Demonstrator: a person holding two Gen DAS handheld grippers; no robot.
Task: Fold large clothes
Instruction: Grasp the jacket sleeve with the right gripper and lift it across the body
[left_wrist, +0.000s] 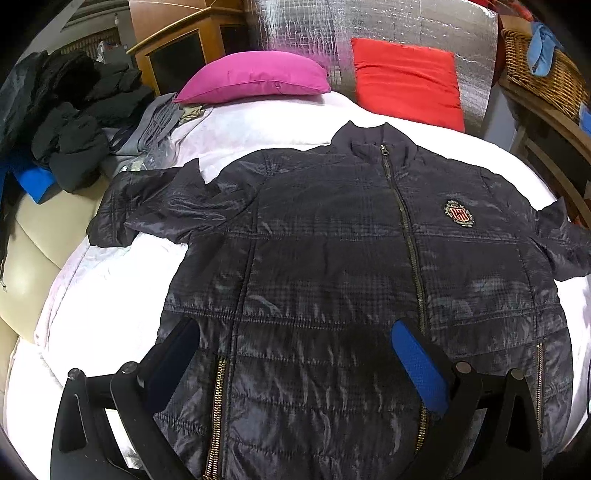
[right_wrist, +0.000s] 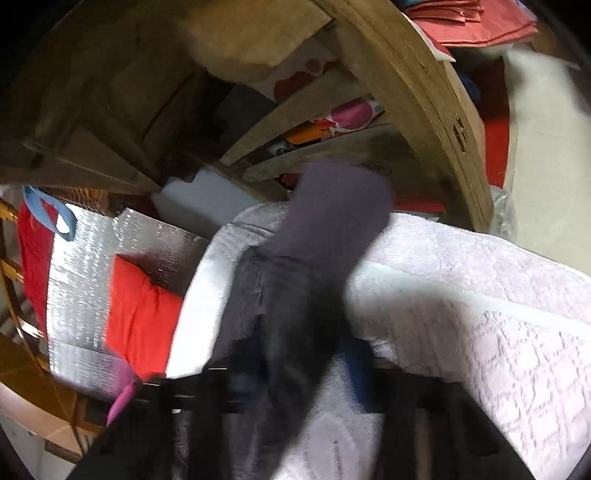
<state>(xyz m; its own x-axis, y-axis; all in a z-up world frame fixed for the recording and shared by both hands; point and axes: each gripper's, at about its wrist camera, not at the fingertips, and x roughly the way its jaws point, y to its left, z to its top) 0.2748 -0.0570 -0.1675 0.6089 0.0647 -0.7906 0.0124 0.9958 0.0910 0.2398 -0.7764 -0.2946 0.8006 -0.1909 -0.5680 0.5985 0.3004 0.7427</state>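
Observation:
A dark navy quilted jacket (left_wrist: 332, 258) lies flat, zipped, front up, on a white quilted bed cover (left_wrist: 103, 295), collar at the far side. It has a crest badge (left_wrist: 459, 213) on the chest. My left gripper (left_wrist: 295, 350) is open, hovering above the jacket's lower front, holding nothing. In the blurred right wrist view, my right gripper (right_wrist: 303, 365) is shut on the jacket's sleeve (right_wrist: 321, 236), which runs between the fingers and out over the bed cover (right_wrist: 480, 295).
A magenta pillow (left_wrist: 255, 77) and a red pillow (left_wrist: 406, 81) lie at the bed's head against silver foil. A pile of dark clothes (left_wrist: 74, 122) sits at the left. A wicker basket (left_wrist: 543, 74) and wooden shelving (right_wrist: 406, 110) stand at the right.

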